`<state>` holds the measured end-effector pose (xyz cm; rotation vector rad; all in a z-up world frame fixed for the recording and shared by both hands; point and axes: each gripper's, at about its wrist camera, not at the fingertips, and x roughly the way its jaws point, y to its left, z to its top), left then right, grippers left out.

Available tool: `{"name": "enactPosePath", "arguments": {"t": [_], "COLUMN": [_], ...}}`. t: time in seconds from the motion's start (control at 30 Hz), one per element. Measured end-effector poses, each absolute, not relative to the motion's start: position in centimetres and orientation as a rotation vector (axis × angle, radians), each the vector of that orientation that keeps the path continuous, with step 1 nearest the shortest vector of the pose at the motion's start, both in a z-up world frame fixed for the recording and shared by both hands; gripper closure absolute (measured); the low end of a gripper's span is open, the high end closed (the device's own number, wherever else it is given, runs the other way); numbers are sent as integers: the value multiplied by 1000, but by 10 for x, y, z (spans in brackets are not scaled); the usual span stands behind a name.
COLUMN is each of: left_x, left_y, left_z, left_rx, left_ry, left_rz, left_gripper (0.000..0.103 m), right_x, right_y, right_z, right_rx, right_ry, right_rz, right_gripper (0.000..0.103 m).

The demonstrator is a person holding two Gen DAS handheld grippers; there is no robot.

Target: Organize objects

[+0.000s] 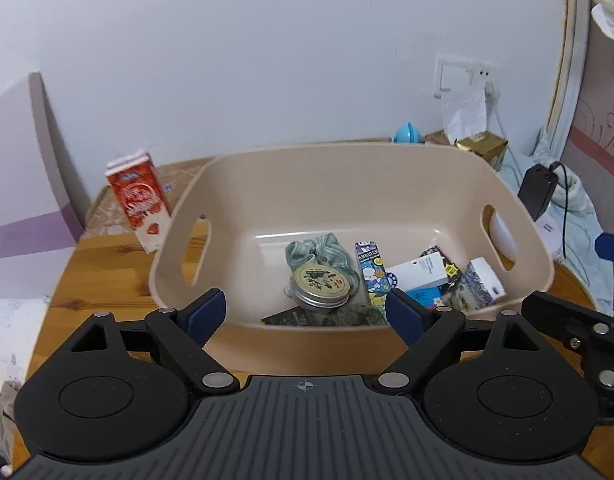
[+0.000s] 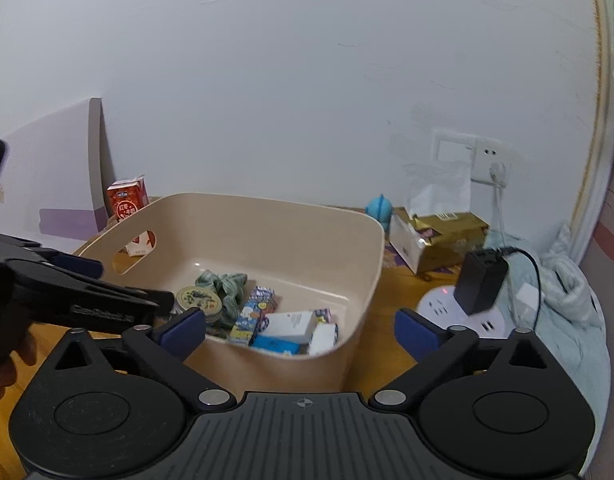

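Basket [image 1: 387, 168], a beige plastic tub with a cut-out handle in each end wall, sits on the wooden table [image 1: 103, 280] just beyond both tools: the left gripper [image 1: 305, 312] and the right gripper [image 2: 299, 326] each hover at its near rim with blue pads spread wide and nothing between them, probably because the small things are already dropped in. Inside lie a round tin [image 1: 321, 286], a green scrunchie [image 1: 319, 248], a cartoon-printed box [image 1: 373, 272] and a white box [image 1: 421, 274]. Farther back, a red milk carton [image 1: 141, 204] stands upright outside the left end, likely the next thing to collect.
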<state>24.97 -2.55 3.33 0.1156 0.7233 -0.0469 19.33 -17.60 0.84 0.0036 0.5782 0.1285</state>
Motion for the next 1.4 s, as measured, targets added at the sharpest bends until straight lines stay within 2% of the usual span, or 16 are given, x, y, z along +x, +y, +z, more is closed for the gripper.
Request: {"name": "enactPosePath", "arguments": {"t": [0.73,1.4], "left_x": [104,7], "left_y": [-29,-28], "left_z": [78,78], "left_rx": [127,116], "left_ry": [634,651], "left_rz": [-65,-52], "left_gripper": [14,14], "right_x": [94,6], "right_y": [-171,-180], "right_z": [26,27], "right_rx": [-13,-3], "right_ry": [596,605], "right_rz": [127,167], "right_gripper": [0,0]}}
